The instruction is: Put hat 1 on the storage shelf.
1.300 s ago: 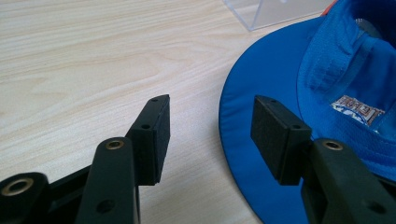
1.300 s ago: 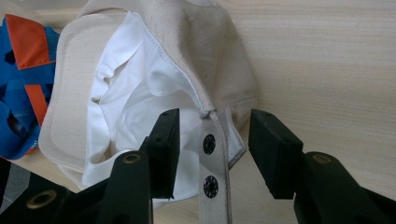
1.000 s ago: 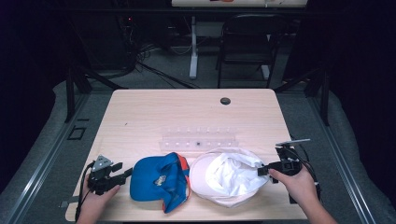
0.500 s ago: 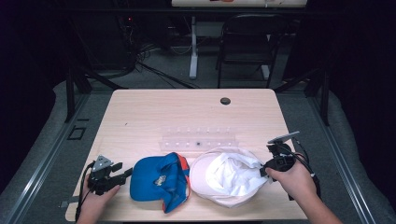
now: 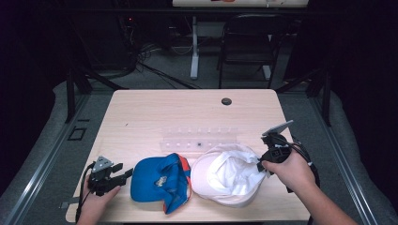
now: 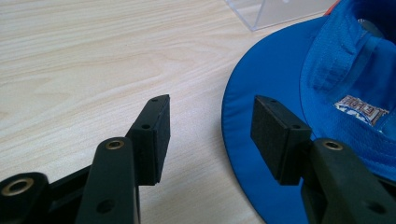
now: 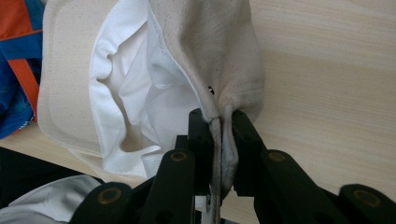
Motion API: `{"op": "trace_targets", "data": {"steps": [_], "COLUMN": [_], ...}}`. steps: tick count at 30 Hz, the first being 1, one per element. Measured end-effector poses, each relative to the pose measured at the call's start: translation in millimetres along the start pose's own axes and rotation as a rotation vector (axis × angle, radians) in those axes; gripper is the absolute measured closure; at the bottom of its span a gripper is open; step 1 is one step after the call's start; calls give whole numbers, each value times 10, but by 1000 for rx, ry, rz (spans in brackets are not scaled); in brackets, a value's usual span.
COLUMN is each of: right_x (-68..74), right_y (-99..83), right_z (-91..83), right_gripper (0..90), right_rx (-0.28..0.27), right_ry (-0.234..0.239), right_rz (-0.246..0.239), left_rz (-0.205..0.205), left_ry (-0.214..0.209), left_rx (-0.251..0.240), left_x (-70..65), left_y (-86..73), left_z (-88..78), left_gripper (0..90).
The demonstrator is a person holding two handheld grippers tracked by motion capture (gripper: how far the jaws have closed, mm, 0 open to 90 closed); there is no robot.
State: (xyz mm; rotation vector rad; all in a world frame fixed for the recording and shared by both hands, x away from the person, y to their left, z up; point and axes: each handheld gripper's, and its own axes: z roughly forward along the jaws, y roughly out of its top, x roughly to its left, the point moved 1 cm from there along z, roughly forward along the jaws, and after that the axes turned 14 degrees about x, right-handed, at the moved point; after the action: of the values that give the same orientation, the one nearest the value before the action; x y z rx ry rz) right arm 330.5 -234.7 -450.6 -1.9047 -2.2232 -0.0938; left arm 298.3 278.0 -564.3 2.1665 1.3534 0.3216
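Note:
A white cap lies upside down at the front right of the wooden table. My right gripper is shut on its right edge, and its jaws have just been closing on that fabric. In the right gripper view the pinched cream cloth of the white cap rises between the pads of my right gripper. A blue cap with orange trim lies left of the white one. My left gripper rests open beside its brim. In the left gripper view the blue cap's brim reaches between the open pads of my left gripper.
A clear plastic rack lies on the table just behind the two caps; its corner appears in the left gripper view. A small black disc sits near the far edge. A chair and a table leg stand beyond the table.
My right gripper has shut on the white cap's edge and risen, moving up and inward, lifting that edge. The left gripper and the blue cap have stayed still.

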Motion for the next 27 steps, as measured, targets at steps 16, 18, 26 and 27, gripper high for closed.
{"op": "trace_targets", "data": {"steps": [16, 18, 26, 27], "right_x": [346, 398, 502, 502], "right_y": [81, 86, 94, 94], "right_z": [-493, -573, -706, -706], "right_gripper": [811, 812, 813, 813], "right_rx": [0, 2, 1, 1], "right_ry": [55, 79, 150, 150], "right_rz": [-56, -61, -62, -62], "left_rz": [-3, -4, 1, 1], "left_ry": [0, -1, -2, -1], "left_rx": [-6, -6, 4, 4], "left_x": [6, 3, 5, 5], "left_y": [-3, -2, 0, 0], "left_z": [5, 7, 1, 0], "left_gripper": [480, 480, 480, 480]}}
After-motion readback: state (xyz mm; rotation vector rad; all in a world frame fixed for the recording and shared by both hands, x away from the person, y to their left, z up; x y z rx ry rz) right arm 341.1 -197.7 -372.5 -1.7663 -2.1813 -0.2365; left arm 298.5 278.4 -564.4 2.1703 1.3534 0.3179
